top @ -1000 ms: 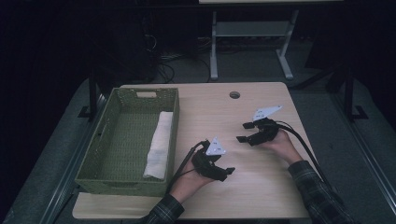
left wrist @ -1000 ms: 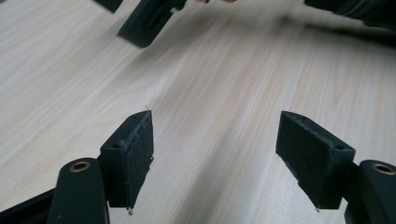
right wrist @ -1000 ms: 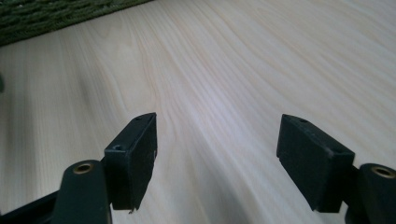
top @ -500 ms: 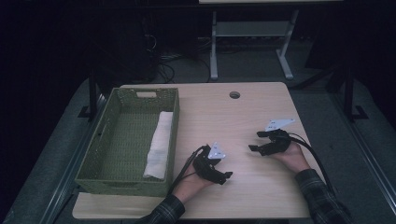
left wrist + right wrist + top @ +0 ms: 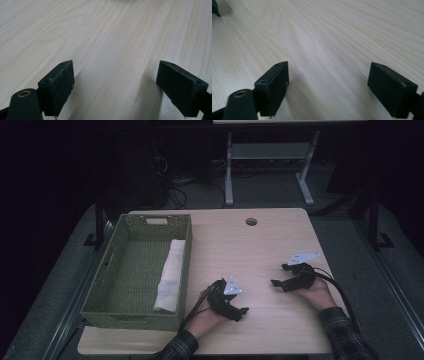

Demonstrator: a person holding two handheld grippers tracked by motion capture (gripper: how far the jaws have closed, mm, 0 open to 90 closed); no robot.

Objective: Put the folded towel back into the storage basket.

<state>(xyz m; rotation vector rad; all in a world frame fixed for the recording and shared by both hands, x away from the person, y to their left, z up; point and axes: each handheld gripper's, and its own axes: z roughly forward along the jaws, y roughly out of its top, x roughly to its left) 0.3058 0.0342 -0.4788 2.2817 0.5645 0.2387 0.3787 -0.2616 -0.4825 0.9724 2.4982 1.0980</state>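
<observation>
Light wooden table [image 5: 260,245] across the middle of the high view, round cable hole [image 5: 251,221] near its far edge. Woven green basket [image 5: 112,307] on the left part of the table, handle slot in its far wall, nearly reaching the near edge. Rolled white towel [image 5: 169,276] inside the basket, lying lengthwise against its right wall, well apart from both hands.

Lower centre of the high view: left gripper [image 5: 241,311], held in a hand coming from the bottom edge, just right of the basket's near corner, low over bare table, grey three-cornered plate on top, cable trailing down toward the sleeve. Lower right: right gripper [image 5: 276,284], pointing left toward the middle of the table, also low over bare wood, plaid sleeve behind it.

Left gripper view: left gripper [image 5: 115,85], jaws spread wide, just been opening, nothing between them but wood grain. Right gripper view: right gripper [image 5: 328,87], jaws likewise wide apart, just been opening, holding nothing, bare table between them; small dark corner at the upper left, too little to identify.
</observation>
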